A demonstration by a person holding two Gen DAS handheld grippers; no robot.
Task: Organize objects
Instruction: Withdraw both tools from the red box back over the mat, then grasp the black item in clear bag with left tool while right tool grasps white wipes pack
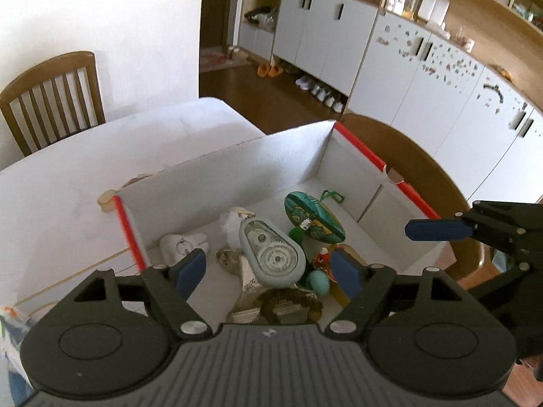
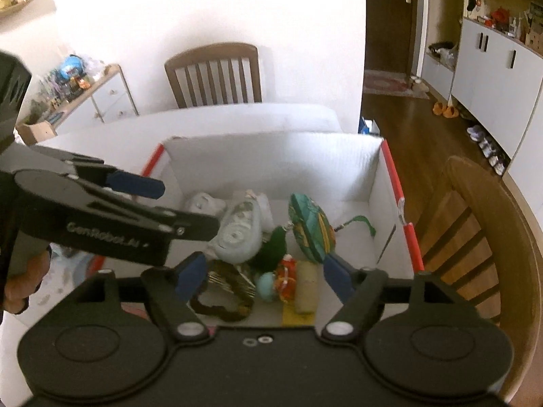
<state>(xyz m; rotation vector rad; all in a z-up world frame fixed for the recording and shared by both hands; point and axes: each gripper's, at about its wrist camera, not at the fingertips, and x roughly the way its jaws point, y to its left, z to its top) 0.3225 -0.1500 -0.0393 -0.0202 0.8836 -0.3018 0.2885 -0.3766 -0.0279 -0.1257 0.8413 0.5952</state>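
Left gripper (image 1: 268, 271): jaws apart, nothing between the blue pads; it hangs over the near-left part of the box, tilted downward. In the right wrist view it reaches in from the left (image 2: 185, 203).
Right gripper (image 2: 264, 276): jaws apart, empty, above the near end of the box. In the left wrist view one of its blue fingers (image 1: 437, 230) shows over the box's right wall.
Box (image 1: 237, 169): white cardboard with red-taped edges, open on top, standing at the table's right edge beside a wooden chair (image 1: 424, 169).
Table (image 1: 68, 186): white; a second chair (image 1: 54, 98) stands at its far side.
Tape dispenser (image 1: 271, 252): pale teal with see-through gears, lying in the box on top of other items, left of centre.
Green ornament (image 1: 314, 217): oval, patterned, with a green cord, lying just right of the dispenser.
White piece (image 1: 181, 246): in the box's left part, against the wall.
Small items: a teal egg (image 1: 319, 281) and an orange figure (image 1: 322, 259) lie together near the box's near end, under the ornament.
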